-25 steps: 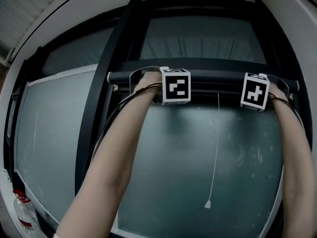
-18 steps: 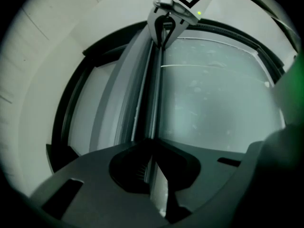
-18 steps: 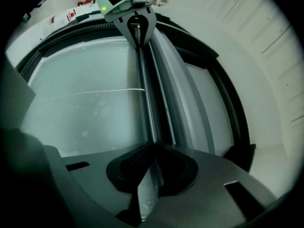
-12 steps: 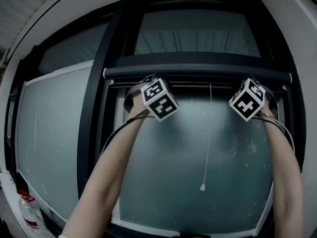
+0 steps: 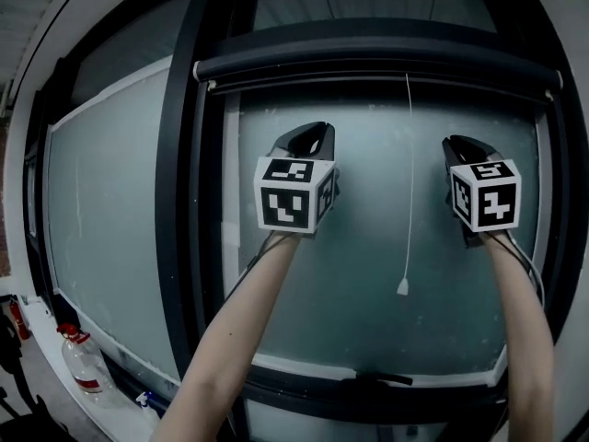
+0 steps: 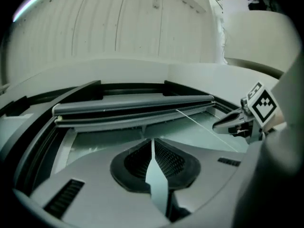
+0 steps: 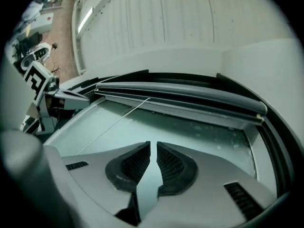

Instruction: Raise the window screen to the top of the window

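A tall window [image 5: 368,274] of frosted, speckled glass in a heavy dark frame [image 5: 179,201] fills my view. The window screen [image 5: 368,58] sits rolled into a smooth grey bar across the top of the pane. Below it, well apart from the bar, I see the left gripper [image 5: 311,139] and the right gripper [image 5: 457,145] pointing up at the glass. Their ribbed black pads are all but closed, showing only a thin slit, and they hold nothing. Between the grippers a thin white cord [image 5: 409,182] hangs straight down, touching neither, and ends in a small pull [image 5: 402,287].
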`<state>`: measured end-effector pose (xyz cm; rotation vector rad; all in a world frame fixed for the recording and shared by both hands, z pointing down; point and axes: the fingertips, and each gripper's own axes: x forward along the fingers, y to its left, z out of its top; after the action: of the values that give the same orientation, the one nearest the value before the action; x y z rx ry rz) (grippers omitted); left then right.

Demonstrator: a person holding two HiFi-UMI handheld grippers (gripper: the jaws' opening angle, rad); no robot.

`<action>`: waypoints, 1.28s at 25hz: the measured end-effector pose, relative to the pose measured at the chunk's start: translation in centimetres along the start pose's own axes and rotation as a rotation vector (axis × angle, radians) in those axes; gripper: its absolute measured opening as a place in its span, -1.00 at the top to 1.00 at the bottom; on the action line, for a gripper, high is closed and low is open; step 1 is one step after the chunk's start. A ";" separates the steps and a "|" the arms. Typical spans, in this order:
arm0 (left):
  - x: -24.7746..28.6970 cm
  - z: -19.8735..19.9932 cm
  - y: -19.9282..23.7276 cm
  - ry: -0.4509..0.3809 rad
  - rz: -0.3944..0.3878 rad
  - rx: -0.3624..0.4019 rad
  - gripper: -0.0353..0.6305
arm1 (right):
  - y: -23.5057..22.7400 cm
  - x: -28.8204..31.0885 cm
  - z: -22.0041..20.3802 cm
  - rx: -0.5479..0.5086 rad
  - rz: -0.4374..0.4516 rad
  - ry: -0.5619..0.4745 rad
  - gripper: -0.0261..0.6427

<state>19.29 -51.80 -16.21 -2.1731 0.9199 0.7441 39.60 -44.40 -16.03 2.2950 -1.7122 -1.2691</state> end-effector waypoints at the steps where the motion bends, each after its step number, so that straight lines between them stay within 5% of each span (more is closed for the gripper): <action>1: -1.2 -1.7 -0.4 0.014 0.017 -0.027 0.83 | 0.8 -1.0 -1.3 0.042 -0.006 -0.012 0.78; 8: -11.9 -16.2 -5.0 0.211 0.085 -0.219 0.83 | 6.1 -9.4 -11.3 0.279 -0.006 0.003 0.78; 13: -23.4 -25.6 -8.3 0.410 0.170 -0.166 0.88 | 11.1 -17.7 -19.6 0.347 0.041 0.155 0.78; 16: -29.8 -29.9 -10.6 0.511 0.196 -0.243 0.88 | 13.7 -23.3 -24.0 0.417 0.062 0.255 0.79; 21: -35.3 -33.5 -15.5 0.565 0.143 -0.353 0.88 | 18.0 -29.5 -28.7 0.509 0.053 0.317 0.86; 26: -38.4 -33.8 -19.3 0.586 0.098 -0.250 0.88 | 23.0 -34.0 -32.1 0.496 0.061 0.394 0.90; 32: -41.4 -34.9 -22.1 0.642 0.064 -0.327 0.88 | 27.3 -37.4 -34.2 0.588 0.120 0.467 0.90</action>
<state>20.25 -49.38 42.22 -2.7547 1.2506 0.2178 35.52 -40.17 41.23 2.4212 -2.1717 -0.1704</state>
